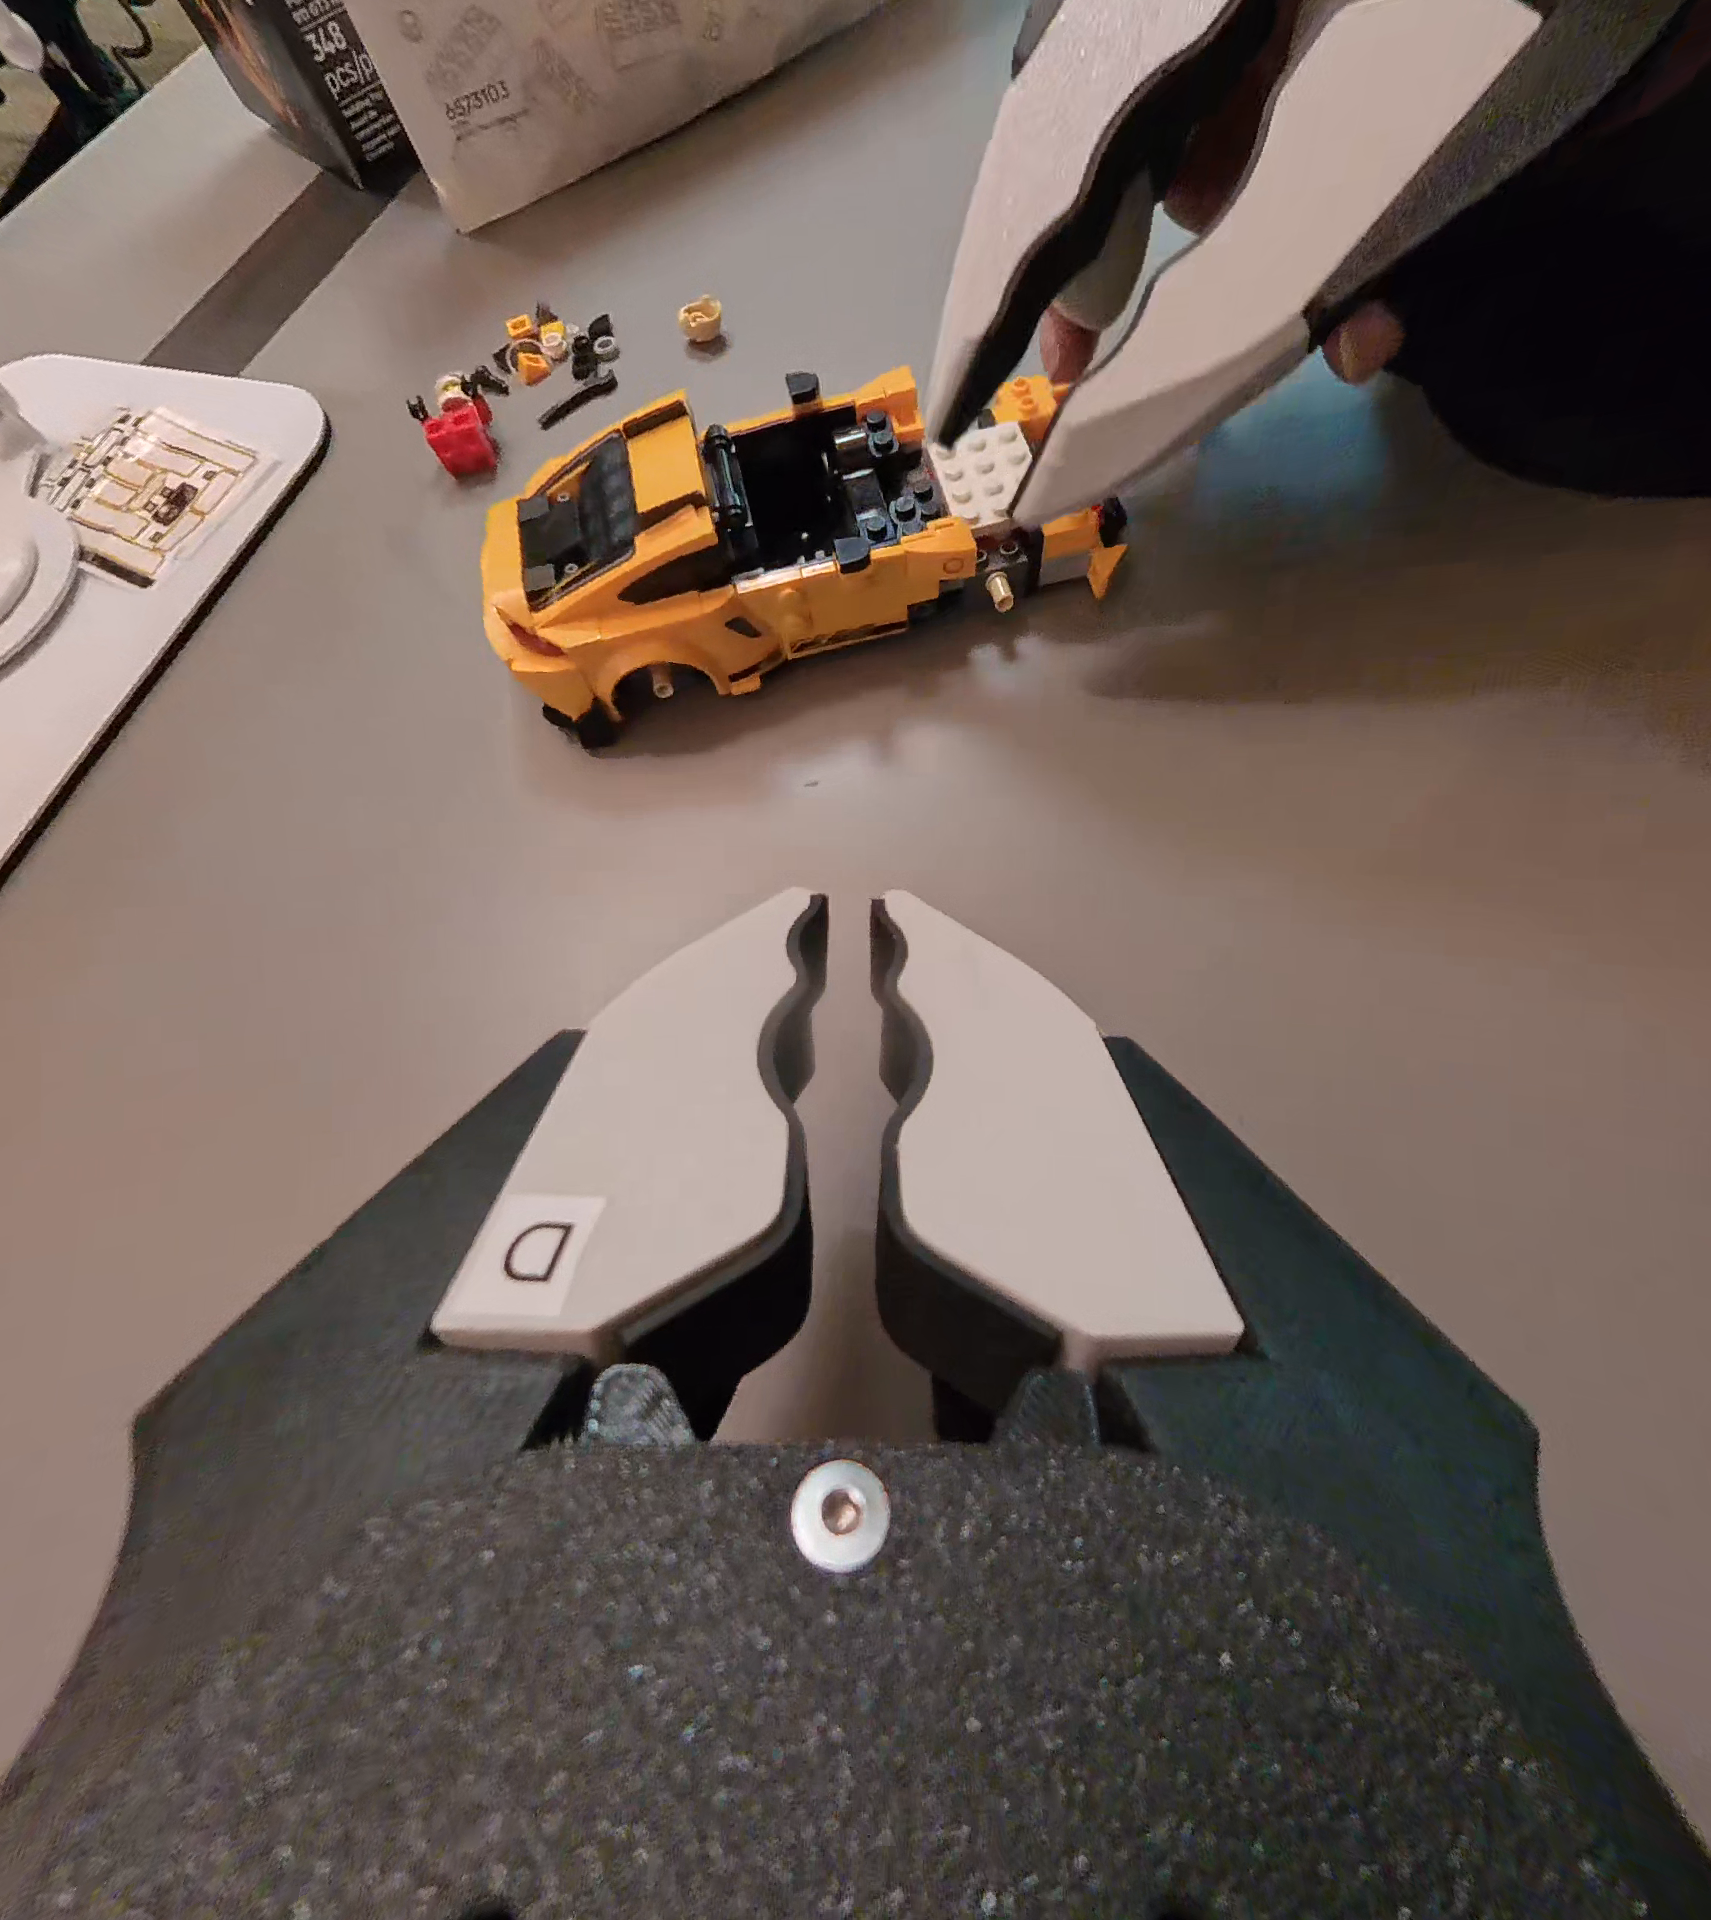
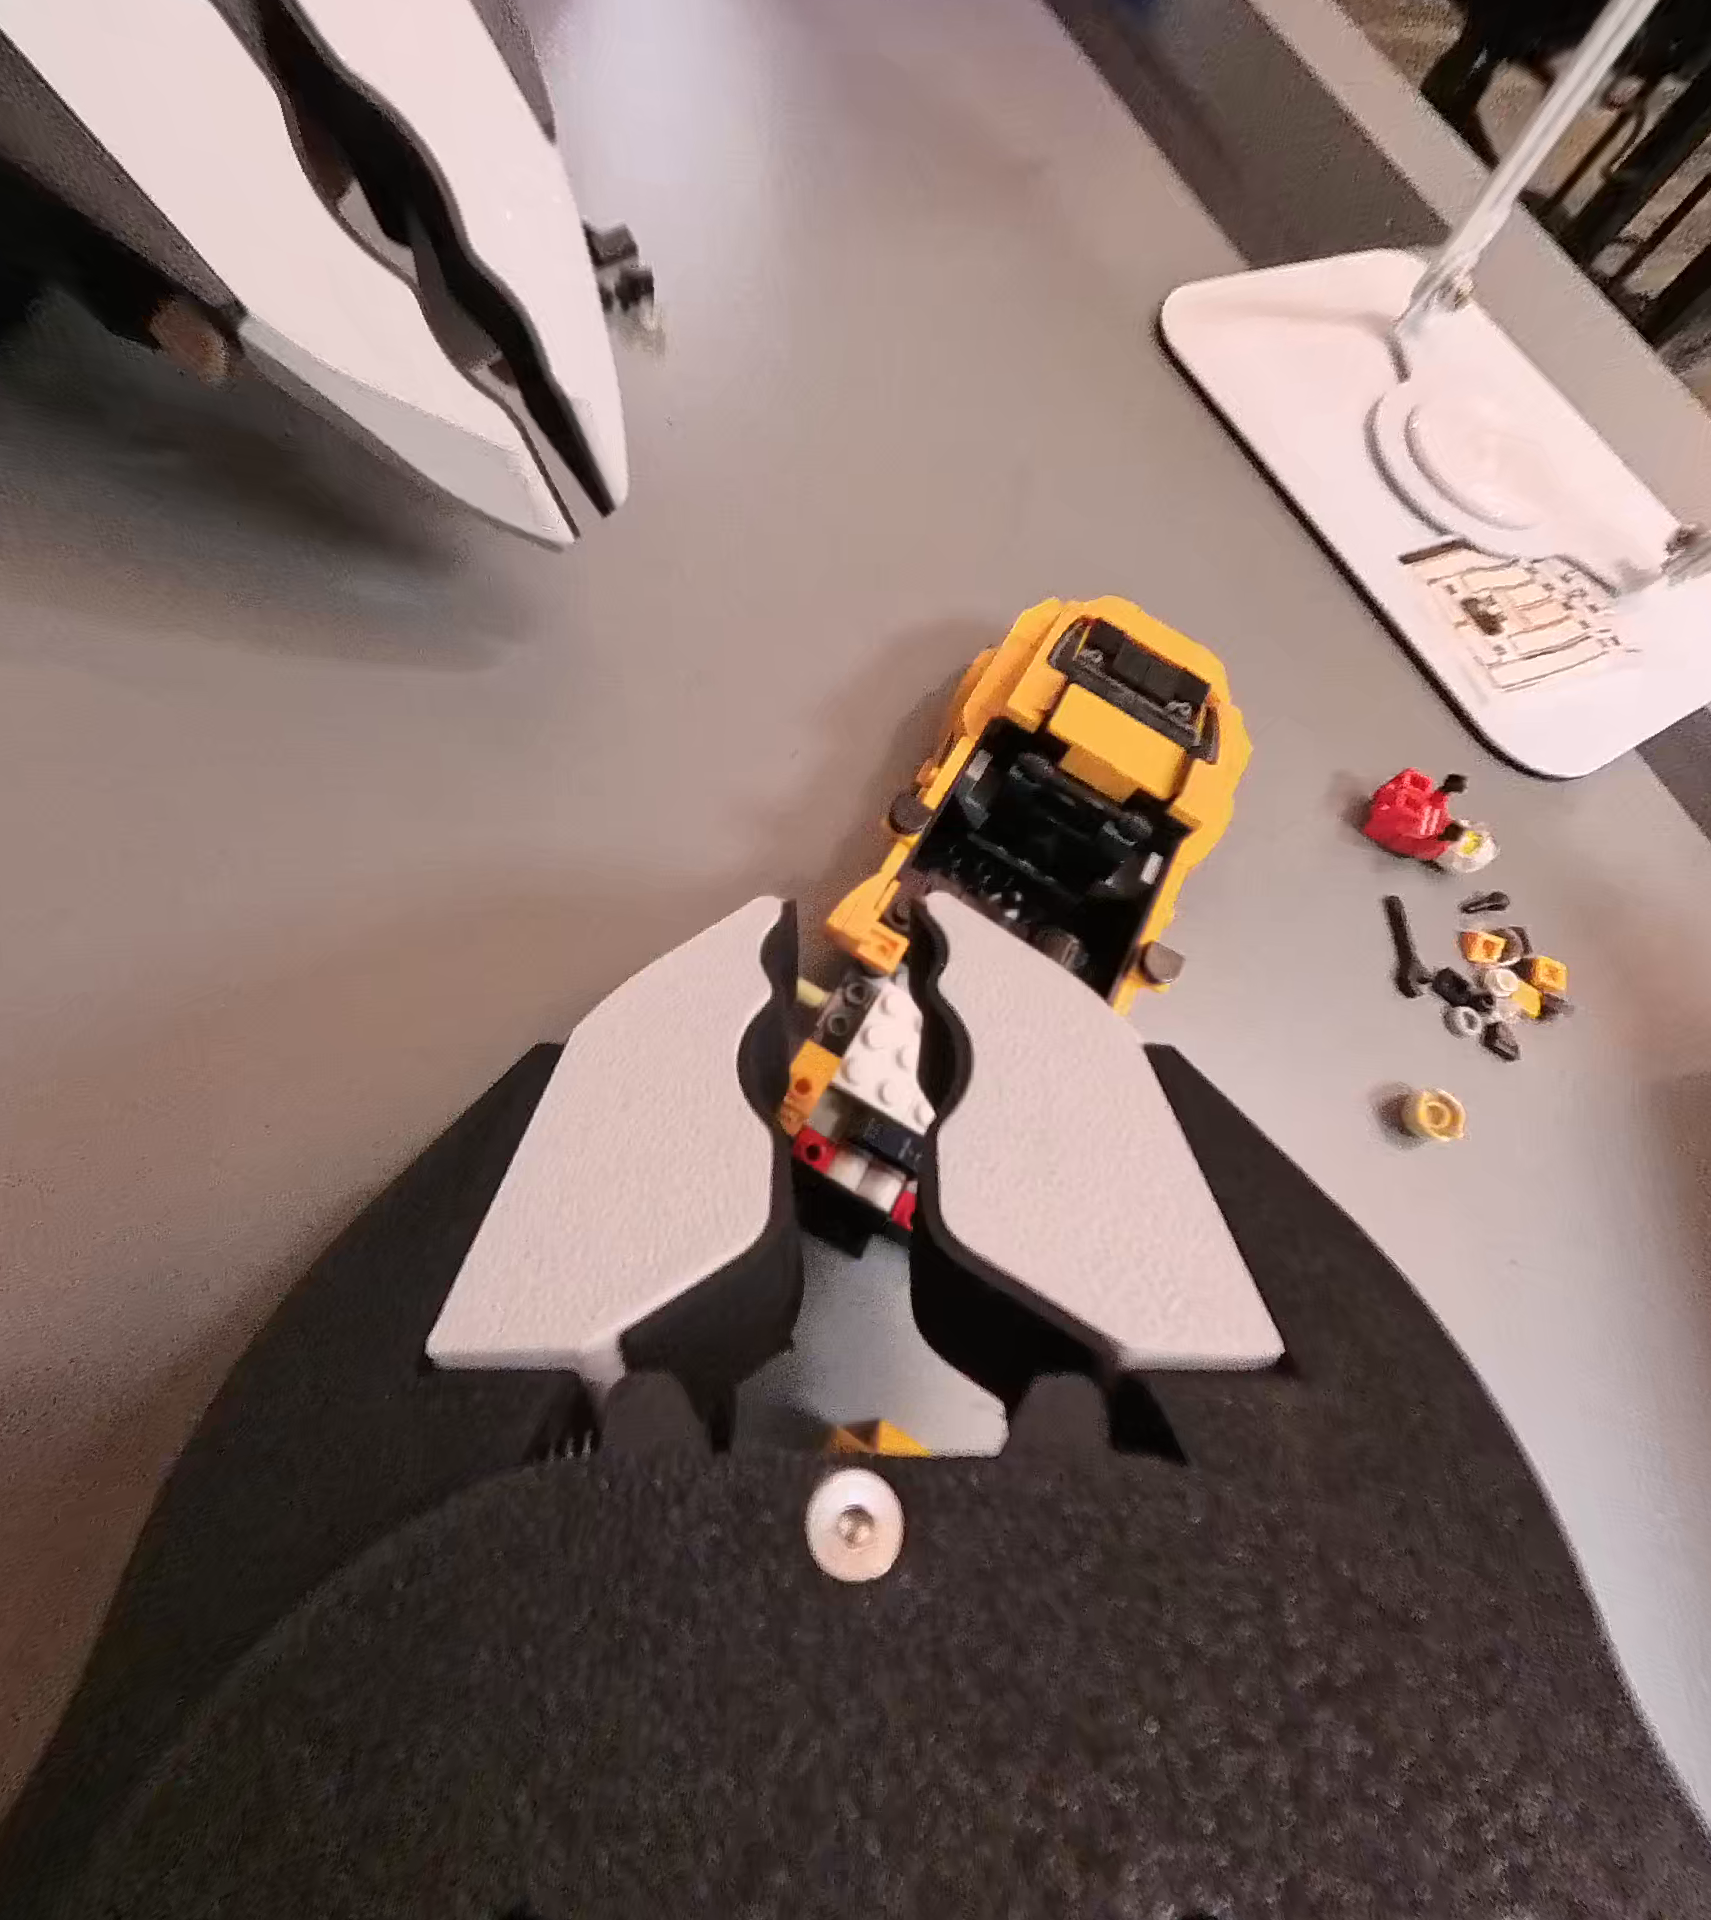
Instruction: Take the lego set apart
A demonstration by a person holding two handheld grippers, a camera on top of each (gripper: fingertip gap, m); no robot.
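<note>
A yellow lego car (image 1: 726, 561) stands on the grey table with its roof off and its black interior showing; it also shows in the right wrist view (image 2: 1090, 748). A white studded brick (image 1: 981, 468) sits on its rear. My right gripper (image 2: 851, 904) is open and reaches down over the rear. Its fingertips (image 1: 1027, 499) straddle the white brick (image 2: 887, 1060), and I cannot tell whether they touch it. My left gripper (image 1: 849, 906) is shut and empty. It hovers over bare table in front of the car, apart from it.
Several small loose pieces (image 1: 539, 358) and a red block (image 1: 461, 442) lie beyond the car, with a tan piece (image 1: 700, 317) nearby. A white stand base (image 1: 134, 582) lies at the left. A box (image 1: 331, 94) and a paper bag (image 1: 570, 114) stand at the back. The tips of one gripper are about 10 centimeters away from the tips of the other. The tan piece (image 1: 700, 317) lies some 15 centimeters from my right tips, 25 centimeters from my left tips. Seen from the right wrist view (image 2: 1435, 1119) as well.
</note>
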